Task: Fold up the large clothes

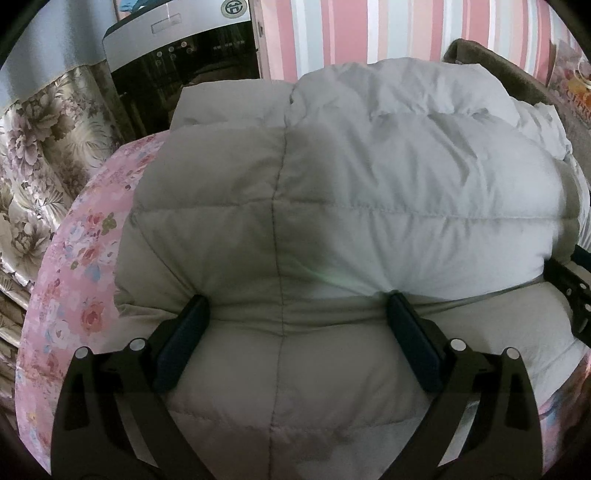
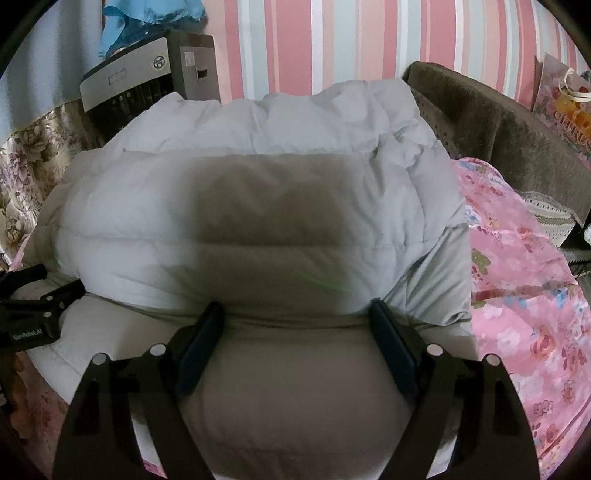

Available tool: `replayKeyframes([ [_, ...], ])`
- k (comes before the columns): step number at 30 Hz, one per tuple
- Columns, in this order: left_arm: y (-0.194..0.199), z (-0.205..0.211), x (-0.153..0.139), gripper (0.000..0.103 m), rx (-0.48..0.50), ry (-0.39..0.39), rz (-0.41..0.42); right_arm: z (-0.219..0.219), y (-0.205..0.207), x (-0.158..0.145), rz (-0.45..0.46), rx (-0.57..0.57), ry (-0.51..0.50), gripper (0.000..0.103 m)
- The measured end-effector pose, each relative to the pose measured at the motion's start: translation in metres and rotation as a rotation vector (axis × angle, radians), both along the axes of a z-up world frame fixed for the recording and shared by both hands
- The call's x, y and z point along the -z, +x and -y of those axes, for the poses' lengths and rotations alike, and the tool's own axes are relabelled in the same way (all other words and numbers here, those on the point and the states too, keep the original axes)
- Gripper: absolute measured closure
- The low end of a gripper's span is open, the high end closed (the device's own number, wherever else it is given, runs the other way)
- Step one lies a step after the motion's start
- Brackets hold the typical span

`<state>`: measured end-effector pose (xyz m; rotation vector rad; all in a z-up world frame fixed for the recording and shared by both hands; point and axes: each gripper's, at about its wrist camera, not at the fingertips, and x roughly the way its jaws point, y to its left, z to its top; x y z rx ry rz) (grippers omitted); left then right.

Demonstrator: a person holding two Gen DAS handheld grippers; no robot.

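Puffy jacket [image 1: 332,192] lies folded crosswise on the floral sheet [image 1: 74,258], its fold crease directly ahead of both grippers. Left gripper [image 1: 295,314] and right gripper [image 2: 295,317] stand spread wide, side by side, pressing on the padding but grasping nothing.

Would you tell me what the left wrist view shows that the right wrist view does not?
Only the left wrist view shows the jacket's dark vertical seam and the right gripper at its edge. Only the right wrist view shows the blue cloth on the appliance and the left gripper at its edge. Both share the puffy grey jacket, the pink floral sheet and the striped wall.
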<state>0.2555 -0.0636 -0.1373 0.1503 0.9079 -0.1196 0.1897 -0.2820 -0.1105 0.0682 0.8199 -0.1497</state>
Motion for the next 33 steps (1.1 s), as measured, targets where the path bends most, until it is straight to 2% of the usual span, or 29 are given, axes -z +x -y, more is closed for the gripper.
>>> replayKeyframes([
  [4, 0.000, -0.001, -0.001, 0.006, 0.003, 0.007, 0.008, 0.001, 0.000, -0.001, -0.003, 0.000, 0.006, 0.021],
  [7, -0.007, 0.002, -0.008, 0.006, 0.005, 0.042, 0.040, 0.003, -0.005, -0.007, 0.013, -0.007, 0.039, 0.020],
  [11, -0.020, 0.003, -0.024, 0.006, 0.006, 0.038, 0.056, 0.015, -0.033, -0.037, 0.115, -0.012, 0.121, 0.019],
  [12, -0.027, 0.004, -0.031, 0.006, 0.013, 0.024, 0.068, 0.022, -0.044, -0.048, 0.152, -0.004, 0.135, 0.015],
  [14, -0.038, 0.008, -0.043, 0.006, 0.021, 0.017, 0.096, 0.034, -0.060, -0.061, 0.182, 0.029, 0.138, 0.010],
  [16, -0.052, 0.014, -0.056, 0.005, 0.037, -0.012, 0.132, 0.049, -0.075, -0.067, 0.198, 0.073, 0.158, 0.009],
  [19, -0.063, 0.029, -0.065, 0.003, 0.072, -0.056, 0.147, 0.070, -0.089, -0.059, 0.185, 0.134, 0.217, 0.008],
  [23, -0.060, 0.051, -0.054, 0.003, 0.096, -0.073, 0.113, 0.087, -0.101, -0.034, 0.124, 0.196, 0.287, 0.008],
  [27, -0.054, 0.072, -0.033, 0.003, 0.102, -0.051, 0.066, 0.088, -0.106, -0.019, 0.116, 0.202, 0.349, 0.008],
  [33, -0.044, 0.070, -0.017, 0.003, 0.092, -0.064, 0.027, 0.079, -0.097, -0.008, 0.109, 0.175, 0.399, 0.008],
])
